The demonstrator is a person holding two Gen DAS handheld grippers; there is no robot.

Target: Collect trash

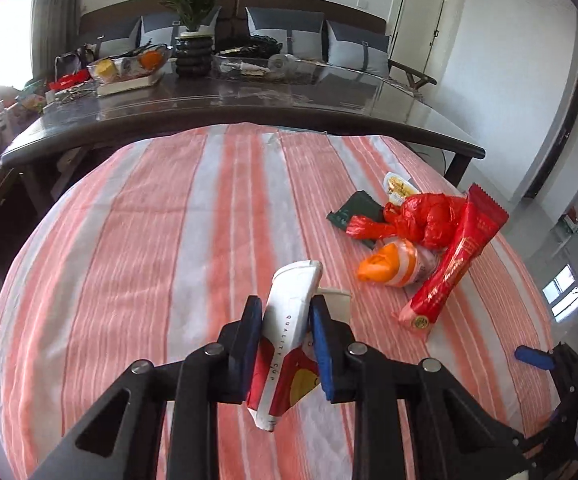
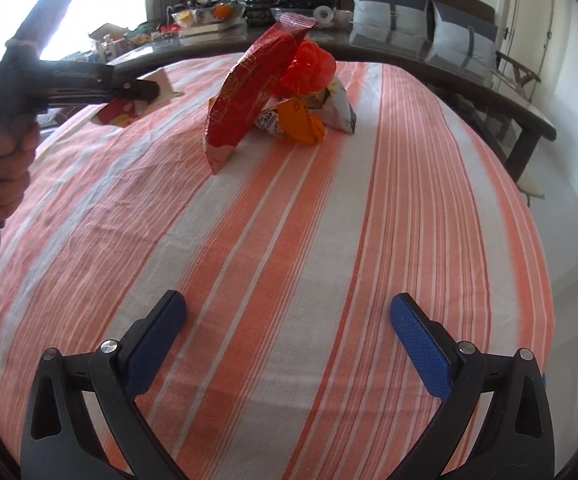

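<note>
My left tool (image 1: 285, 312) is pinched shut on the flattened paper cup (image 1: 289, 340), held above the striped cloth (image 1: 149, 240); grip is only on the crushed wall, so it could slip or tear free. Right tool (image 2: 287, 318) gapes wide, empty, well short of the wrapper pile (image 2: 277, 92); a careless sweep could topple the long red wrapper (image 2: 245, 92).

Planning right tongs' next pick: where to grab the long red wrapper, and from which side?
Grip the long red wrapper at its crimped lower end, which juts free toward the open right tongs. Come in low from the near side. Its upper end leans on the red plastic bag.
</note>
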